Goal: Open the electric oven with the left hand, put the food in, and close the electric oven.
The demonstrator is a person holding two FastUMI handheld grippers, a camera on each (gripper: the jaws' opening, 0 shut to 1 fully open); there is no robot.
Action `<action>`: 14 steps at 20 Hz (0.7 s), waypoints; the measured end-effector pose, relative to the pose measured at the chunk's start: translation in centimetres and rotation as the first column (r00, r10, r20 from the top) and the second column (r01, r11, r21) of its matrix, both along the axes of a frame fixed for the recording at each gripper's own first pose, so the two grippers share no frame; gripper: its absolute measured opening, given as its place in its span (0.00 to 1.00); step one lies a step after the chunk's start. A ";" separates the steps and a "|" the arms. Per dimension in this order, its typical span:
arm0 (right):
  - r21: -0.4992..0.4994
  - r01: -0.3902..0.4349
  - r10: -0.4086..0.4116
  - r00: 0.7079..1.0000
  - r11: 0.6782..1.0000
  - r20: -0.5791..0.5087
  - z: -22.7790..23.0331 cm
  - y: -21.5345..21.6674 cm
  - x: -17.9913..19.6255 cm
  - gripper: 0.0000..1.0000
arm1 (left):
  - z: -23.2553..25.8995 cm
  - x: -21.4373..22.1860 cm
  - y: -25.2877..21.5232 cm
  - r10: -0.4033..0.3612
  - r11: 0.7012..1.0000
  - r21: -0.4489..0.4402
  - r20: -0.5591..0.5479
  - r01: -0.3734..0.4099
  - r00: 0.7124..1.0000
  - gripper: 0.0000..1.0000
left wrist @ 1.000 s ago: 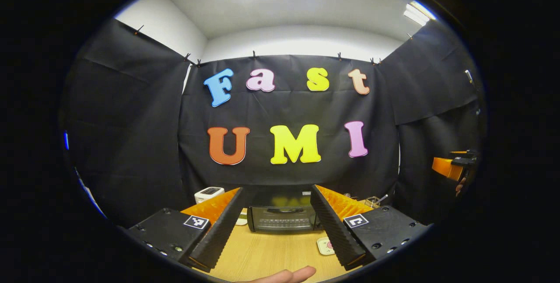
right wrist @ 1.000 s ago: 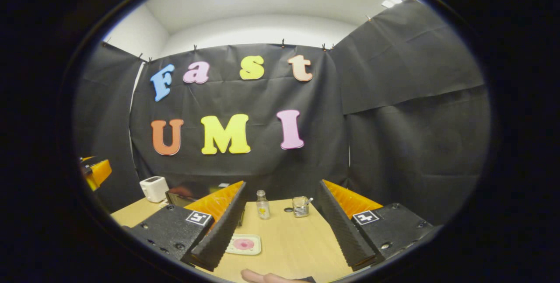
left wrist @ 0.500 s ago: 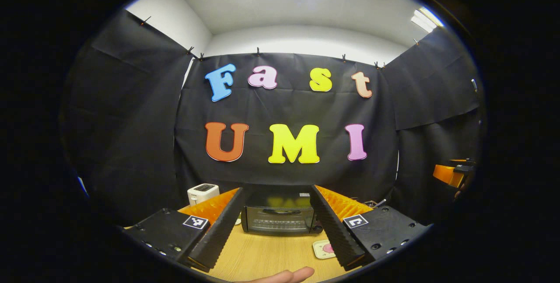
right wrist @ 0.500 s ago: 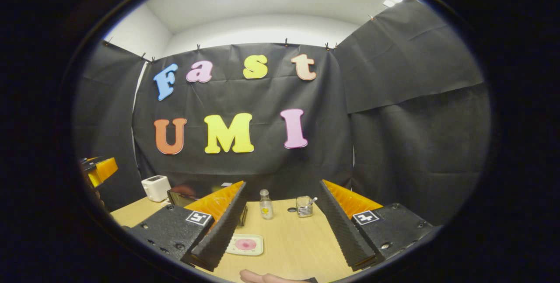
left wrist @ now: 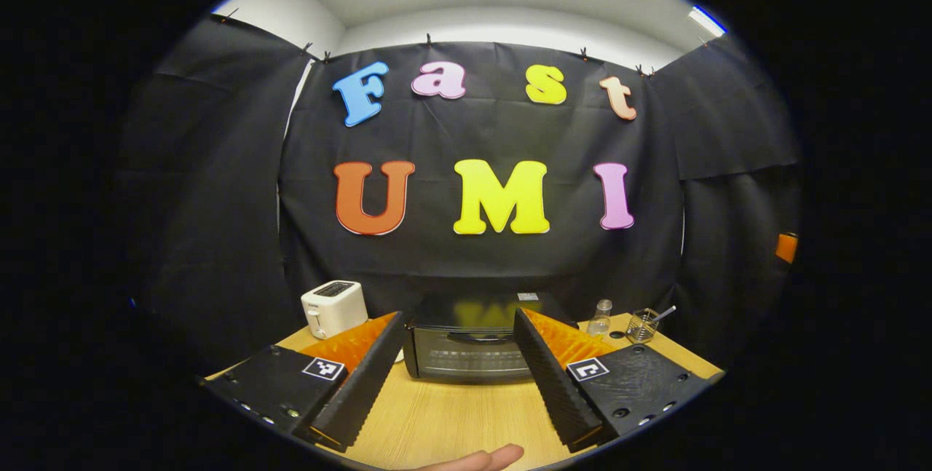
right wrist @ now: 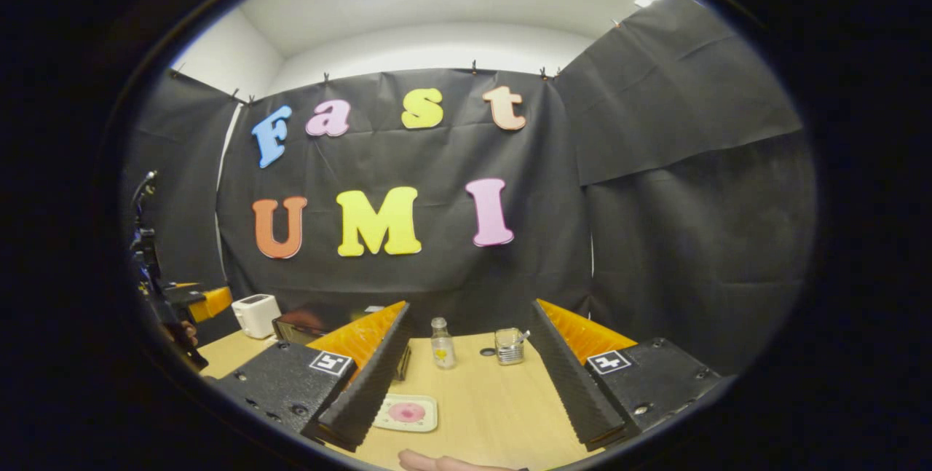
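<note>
The black electric oven [left wrist: 466, 351] stands at the back of the wooden table [left wrist: 444, 420] with its door closed, straight ahead of my left gripper [left wrist: 457, 325], which is open, empty and some way short of it. In the right gripper view the oven [right wrist: 295, 327] peeks out behind the left finger. The food, a pink round piece on a pale square plate [right wrist: 406, 413], lies on the table between the fingers of my right gripper [right wrist: 470, 314], which is open, empty and held above the table.
A white toaster [left wrist: 333, 307] sits left of the oven. A small glass bottle [right wrist: 440, 342] and a glass jar with a spoon [right wrist: 509, 346] stand near the back wall, right of the oven. A fingertip [left wrist: 480, 458] shows at the bottom edge.
The left gripper has moved forward and tipped down, so the oven looks larger and the toaster, bottle and jar came into view. The right gripper has barely moved.
</note>
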State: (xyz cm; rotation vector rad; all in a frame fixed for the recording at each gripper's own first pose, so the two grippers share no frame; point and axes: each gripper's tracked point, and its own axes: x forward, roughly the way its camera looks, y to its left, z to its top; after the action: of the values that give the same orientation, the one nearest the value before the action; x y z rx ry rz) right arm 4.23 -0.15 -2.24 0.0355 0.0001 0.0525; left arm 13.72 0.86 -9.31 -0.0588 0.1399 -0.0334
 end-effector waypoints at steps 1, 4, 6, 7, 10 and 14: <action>-0.005 -0.004 0.004 1.000 1.000 -0.007 0.0 0.2 0.4 0.99 | -1.2 1.0 -0.2 -0.002 1.000 -0.005 -0.024 0.002 1.000 0.95; -0.026 -0.010 0.010 1.000 1.000 -0.016 0.0 0.6 1.6 1.00 | -4.4 4.8 -1.2 -0.005 1.000 -0.004 -0.095 0.005 0.996 0.95; -0.044 -0.018 0.017 1.000 0.999 -0.014 0.3 0.9 2.5 1.00 | -5.7 7.4 -1.2 0.009 1.000 0.025 -0.119 -0.006 0.993 0.95; -0.051 -0.024 0.023 1.000 0.998 -0.015 0.4 1.1 3.0 1.00 | -6.6 8.6 -1.5 0.008 0.999 0.037 -0.132 -0.003 0.991 0.95; -0.075 -0.026 0.024 0.999 0.997 -0.023 0.2 0.9 4.5 0.99 | -9.1 12.1 -3.1 -0.023 0.999 0.034 -0.191 0.030 0.981 0.95; -0.099 -0.019 0.016 0.999 0.995 -0.033 0.4 0.3 6.0 0.99 | -12.2 15.8 -4.9 -0.057 0.997 0.035 -0.269 0.069 0.962 0.95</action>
State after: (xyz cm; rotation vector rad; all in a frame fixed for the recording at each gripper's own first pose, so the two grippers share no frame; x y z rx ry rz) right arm 10.23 0.18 -1.85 -0.0628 0.0350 0.0691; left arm 29.49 -4.00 -21.51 -0.0146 0.4133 -0.0858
